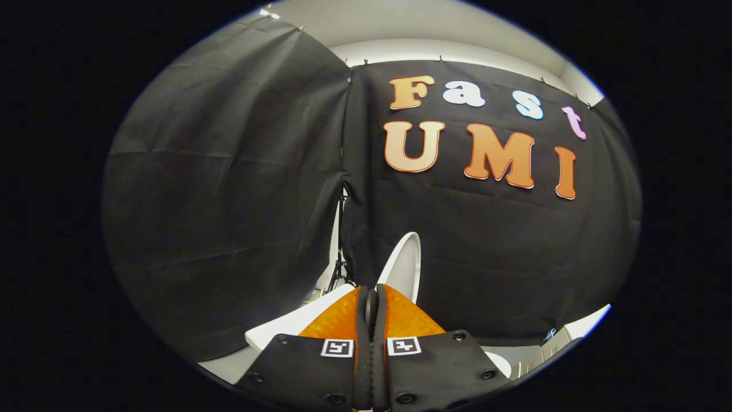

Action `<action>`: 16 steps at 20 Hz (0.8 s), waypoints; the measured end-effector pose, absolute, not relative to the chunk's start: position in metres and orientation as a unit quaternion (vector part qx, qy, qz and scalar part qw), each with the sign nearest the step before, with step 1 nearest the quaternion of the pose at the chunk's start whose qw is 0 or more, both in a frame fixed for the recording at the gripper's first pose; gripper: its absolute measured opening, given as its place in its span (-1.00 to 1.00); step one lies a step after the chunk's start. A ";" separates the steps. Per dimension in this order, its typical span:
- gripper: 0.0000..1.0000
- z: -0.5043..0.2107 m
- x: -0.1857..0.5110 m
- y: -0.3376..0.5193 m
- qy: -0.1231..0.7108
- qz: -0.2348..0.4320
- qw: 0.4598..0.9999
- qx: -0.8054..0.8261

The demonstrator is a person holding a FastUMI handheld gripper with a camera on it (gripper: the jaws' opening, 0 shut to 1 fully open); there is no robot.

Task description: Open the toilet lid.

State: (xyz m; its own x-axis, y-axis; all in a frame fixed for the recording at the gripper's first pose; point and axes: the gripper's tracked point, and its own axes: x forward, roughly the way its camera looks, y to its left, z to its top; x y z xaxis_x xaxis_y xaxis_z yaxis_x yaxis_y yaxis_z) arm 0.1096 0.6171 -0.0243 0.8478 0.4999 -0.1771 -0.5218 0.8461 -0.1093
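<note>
The white toilet lid (405,264) stands raised, seen nearly edge-on, rising just beyond my fingertips and slightly to their right. My gripper (372,300) points at the lid's lower part with its fingers closed together; only a thin dark slit shows between the tips and nothing is visibly held there. A white flat part of the toilet (289,331) shows to the left of the fingers, and a smaller white curved part (498,361) to their right. The lid's base is hidden behind the fingers.
Black cloth walls close in the space behind and to both sides. A thin black stand (342,252) rises in the gap between two cloth panels, just left of the lid. A pale floor strip (577,327) shows at the lower right.
</note>
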 end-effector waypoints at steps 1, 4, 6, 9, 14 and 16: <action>-0.84 -0.026 0.110 0.624 0.072 0.269 0.957 -0.079; -0.84 -0.030 0.108 0.644 0.073 0.279 0.953 -0.089; -0.84 -0.033 0.106 0.652 0.074 0.284 0.951 -0.096; -0.83 -0.036 0.106 0.664 0.084 0.293 0.948 -0.090; -0.72 -0.036 0.103 0.665 0.077 0.277 0.953 -0.096; -0.47 -0.041 0.094 0.675 0.090 0.306 0.945 -0.069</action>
